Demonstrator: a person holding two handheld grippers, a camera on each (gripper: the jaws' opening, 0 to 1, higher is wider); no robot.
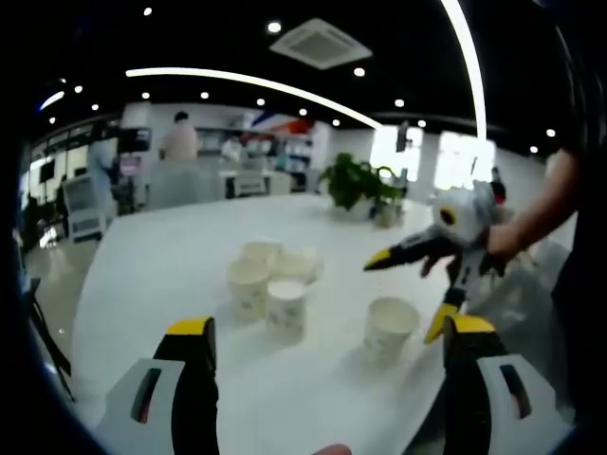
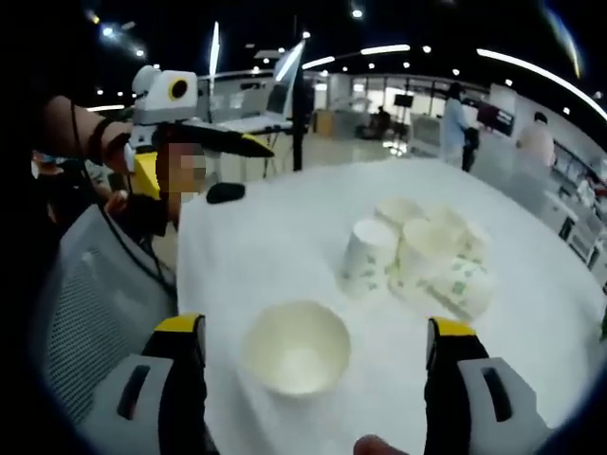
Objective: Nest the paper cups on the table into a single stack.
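Several white paper cups with green print stand bunched together (image 1: pixel 270 284) mid-table, also in the right gripper view as a cup cluster (image 2: pixel 427 256). One lone cup (image 1: pixel 389 327) stands upright apart from them. In the right gripper view this lone cup (image 2: pixel 296 358) sits mouth-up between the jaws of my right gripper (image 2: pixel 315 329), which is open and not touching it. My left gripper (image 1: pixel 330 325) is open with nothing in it, short of the cups. The right gripper (image 1: pixel 405 297) reaches in from the right, jaws spread over the lone cup. The left gripper (image 2: pixel 205 165) shows at far left.
The white table (image 1: pixel 171 275) has a potted plant (image 1: pixel 356 180) at its far side and a small dark object (image 2: pixel 226 192) near one edge. A grey mesh chair (image 2: pixel 95 303) stands at the table's edge. People stand at counters in the background.
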